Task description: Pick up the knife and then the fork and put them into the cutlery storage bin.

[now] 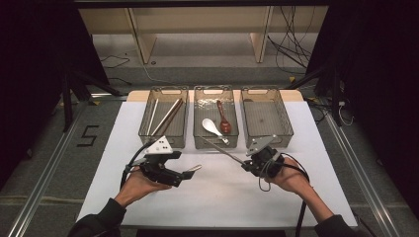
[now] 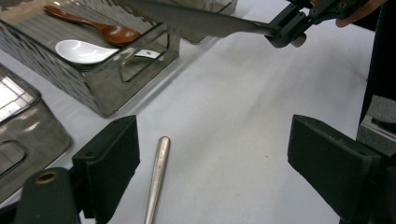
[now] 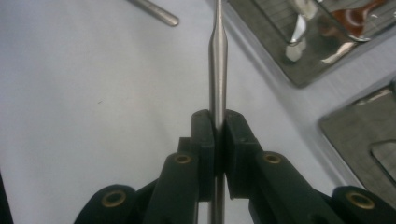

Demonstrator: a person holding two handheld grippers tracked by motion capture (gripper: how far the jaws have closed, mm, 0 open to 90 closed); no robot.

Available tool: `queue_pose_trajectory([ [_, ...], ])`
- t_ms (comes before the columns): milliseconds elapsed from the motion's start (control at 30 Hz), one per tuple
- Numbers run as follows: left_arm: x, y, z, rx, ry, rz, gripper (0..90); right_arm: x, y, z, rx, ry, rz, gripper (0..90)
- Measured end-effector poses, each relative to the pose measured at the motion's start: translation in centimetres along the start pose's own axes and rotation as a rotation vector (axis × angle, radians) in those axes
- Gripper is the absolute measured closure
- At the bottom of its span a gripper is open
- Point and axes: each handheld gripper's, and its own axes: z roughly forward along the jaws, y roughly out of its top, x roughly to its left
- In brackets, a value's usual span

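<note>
White-topped table [image 1: 217,197] before bare wooden shelving carried three clear slatted bins at its far edge: left bin [image 1: 163,117] with chopsticks [image 1: 167,116], middle bin [image 1: 215,117] with a white ceramic spoon [image 1: 211,127] and a brown wooden spoon [image 1: 223,118], right bin [image 1: 266,116] unfilled, an arrangement suggesting sorting by kind. Right gripper [image 3: 218,135] was clenched on the handle of a metal knife [image 2: 201,21], holding it off the table with the blade aimed toward the bins, probably for deposit. Left gripper [image 2: 212,161] stood released, jaws wide apart and level over a steel utensil handle [image 2: 157,177] lying on the near-left cloth, seemingly placed to take it next.
</note>
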Motion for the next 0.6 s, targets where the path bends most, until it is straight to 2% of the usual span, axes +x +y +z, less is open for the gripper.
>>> queue_pose_trajectory([
  [133,0.3,-0.4,-0.4,-0.017,0.022,-0.010,15.8,-1.1,0.0,-0.6,-0.038,-0.007,0.054,84.2],
  [233,0.5,-0.7,-0.6,-0.022,0.040,-0.013,15.7,-1.9,0.2,-1.1,-0.054,-0.033,0.089,84.3],
  [600,0.9,-1.3,-0.8,-0.020,0.053,-0.027,15.6,-6.1,0.4,-1.8,-0.103,-0.110,0.205,84.2],
])
